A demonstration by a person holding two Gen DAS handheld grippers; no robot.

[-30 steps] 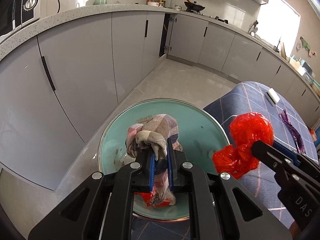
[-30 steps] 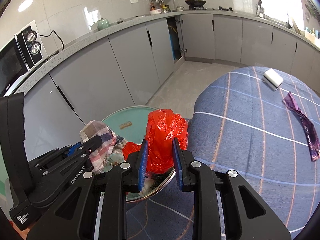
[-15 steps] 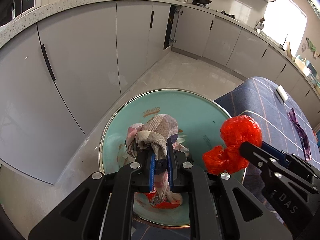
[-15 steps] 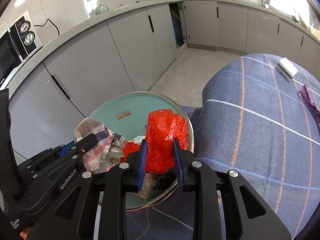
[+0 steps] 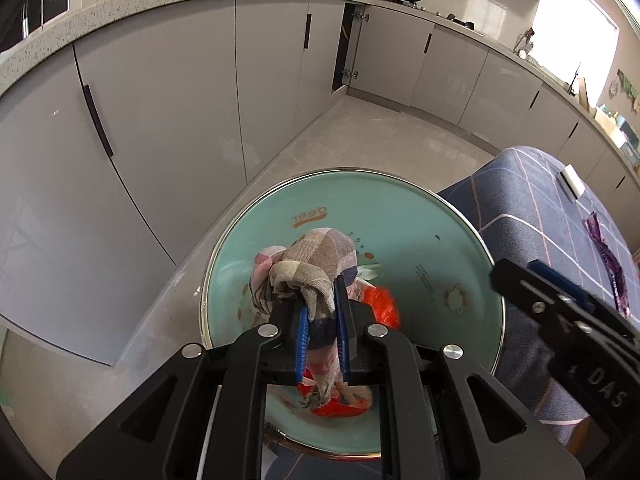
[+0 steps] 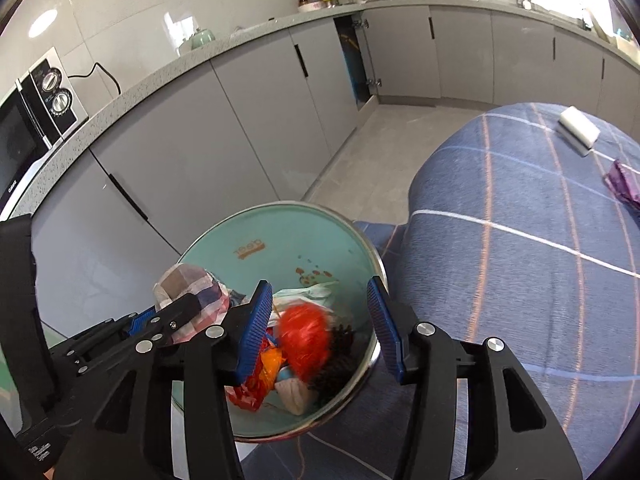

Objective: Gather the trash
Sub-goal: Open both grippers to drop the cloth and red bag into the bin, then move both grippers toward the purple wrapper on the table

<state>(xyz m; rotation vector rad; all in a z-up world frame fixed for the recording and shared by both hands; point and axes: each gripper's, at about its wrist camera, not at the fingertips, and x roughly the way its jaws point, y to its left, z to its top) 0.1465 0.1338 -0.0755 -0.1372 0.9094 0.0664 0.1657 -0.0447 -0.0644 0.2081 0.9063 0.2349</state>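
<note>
My left gripper (image 5: pixel 320 308) is shut on a plaid cloth (image 5: pixel 308 264) and holds it over the open teal bin (image 5: pixel 440 240). My right gripper (image 6: pixel 320 322) is open above the same bin (image 6: pixel 280 236). A red plastic bag (image 6: pixel 304 340) shows blurred in the bin between its fingers, among other trash. The bag also shows in the left wrist view (image 5: pixel 382 306) beside the cloth. A purple wrapper (image 6: pixel 624 186) and a white block (image 6: pixel 578 130) lie on the blue checked tablecloth (image 6: pixel 520 260).
Grey kitchen cabinets (image 5: pixel 160 120) and a stone countertop (image 6: pixel 160 76) run behind the bin. A microwave (image 6: pixel 36 120) stands on the counter at the left. The tiled floor (image 5: pixel 380 136) lies beyond the bin. The right gripper's finger (image 5: pixel 552 300) shows at the right of the left wrist view.
My right gripper has opened and let go of the red bag, which has dropped into the bin. My left gripper still holds the plaid cloth over the bin.
</note>
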